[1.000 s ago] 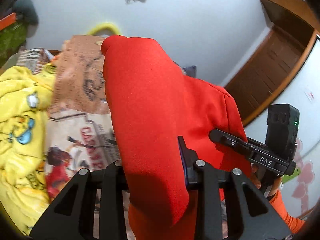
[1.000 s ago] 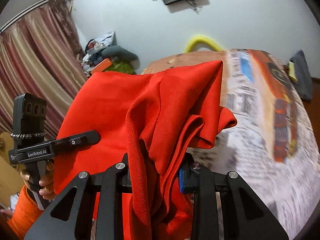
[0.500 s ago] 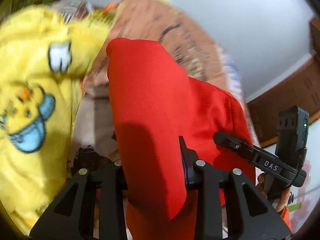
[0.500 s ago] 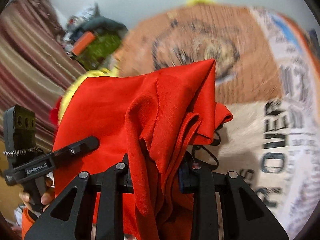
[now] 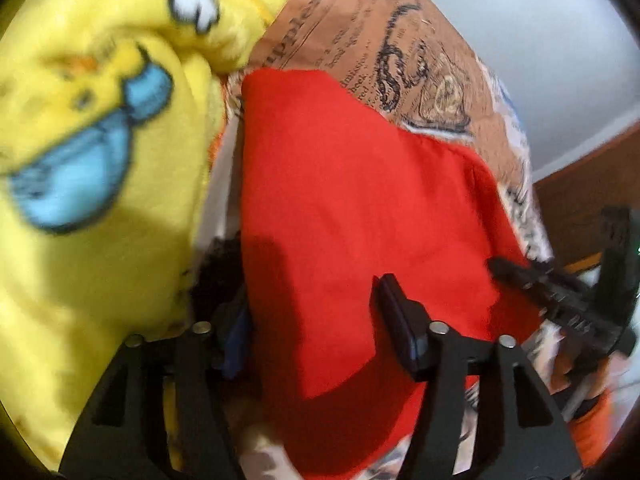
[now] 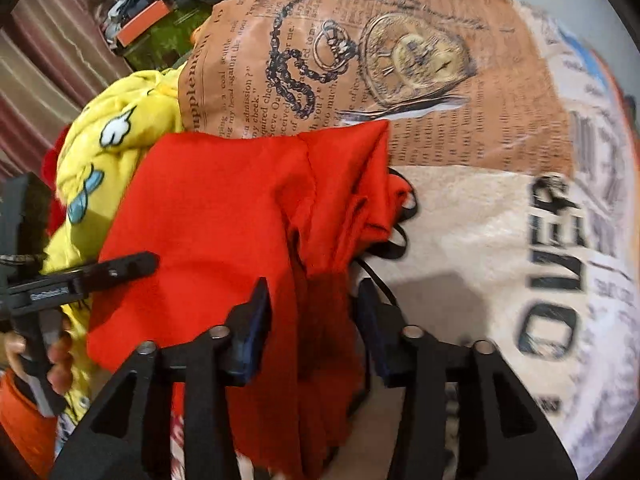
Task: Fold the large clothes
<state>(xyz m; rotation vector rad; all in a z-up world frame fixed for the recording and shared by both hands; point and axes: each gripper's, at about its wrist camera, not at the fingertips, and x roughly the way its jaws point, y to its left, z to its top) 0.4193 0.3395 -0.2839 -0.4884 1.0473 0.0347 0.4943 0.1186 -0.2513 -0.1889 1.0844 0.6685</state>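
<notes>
Left wrist view shows my left tongs [image 5: 316,320] and, opposite, my right tongs [image 6: 310,320] both spread wide around the red garment [image 5: 352,200], which drapes between them over the printed bed cover [image 6: 460,220], stretching left to right.

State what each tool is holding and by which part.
Red garment: fabric lies between the spread fingers of both the left tool and right tool. Neither looks clamped; which part cannot be told.
</notes>
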